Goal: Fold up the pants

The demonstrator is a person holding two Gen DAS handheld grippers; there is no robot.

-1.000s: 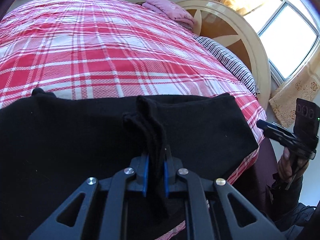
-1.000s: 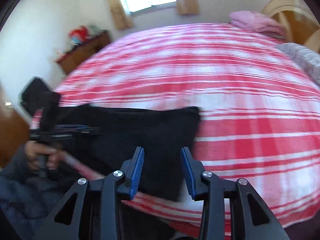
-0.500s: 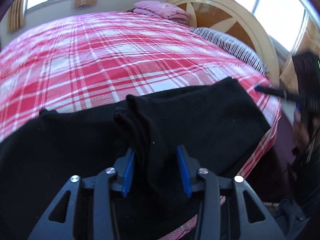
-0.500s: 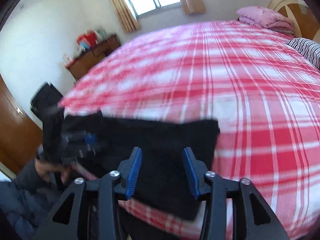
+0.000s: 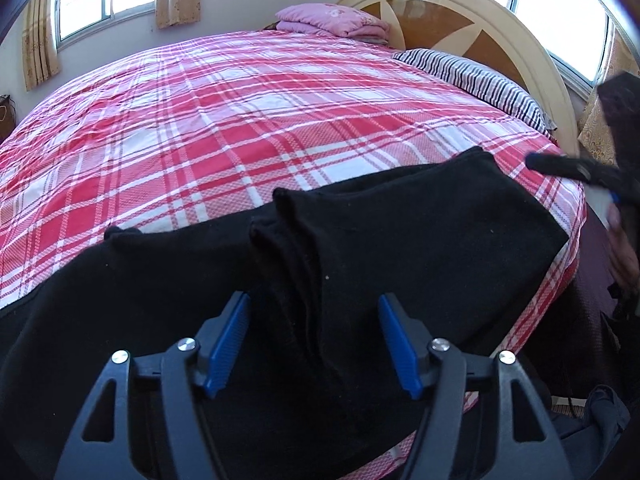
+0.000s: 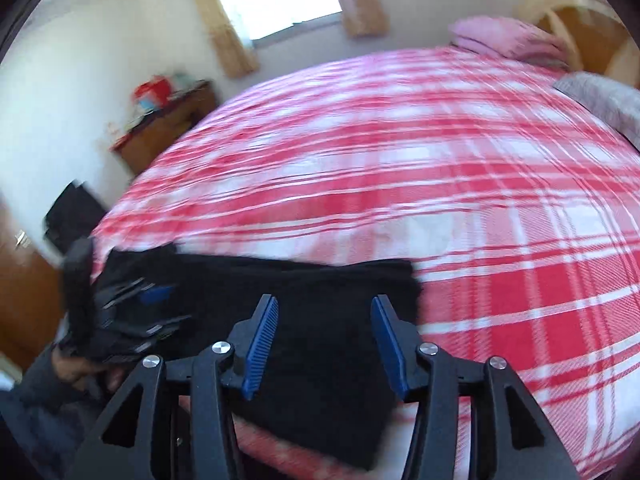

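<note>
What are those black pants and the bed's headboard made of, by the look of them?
Black pants: probably a soft knit or fleece, matte, with specks of lint and thick rounded folds. Headboard: seemingly wood, cream-painted glossy rim with brown panels; highlights along the curve suggest lacquer, though laminate is possible.

Under my fingers is the bed [image 5: 248, 120], spread with a red and white plaid cover. The black pants [image 5: 400, 248] lie flat along its near edge, folded over with one end hanging off. At the far end rest a striped pillow [image 5: 476, 76] and a folded pink blanket [image 5: 332, 20].
</note>
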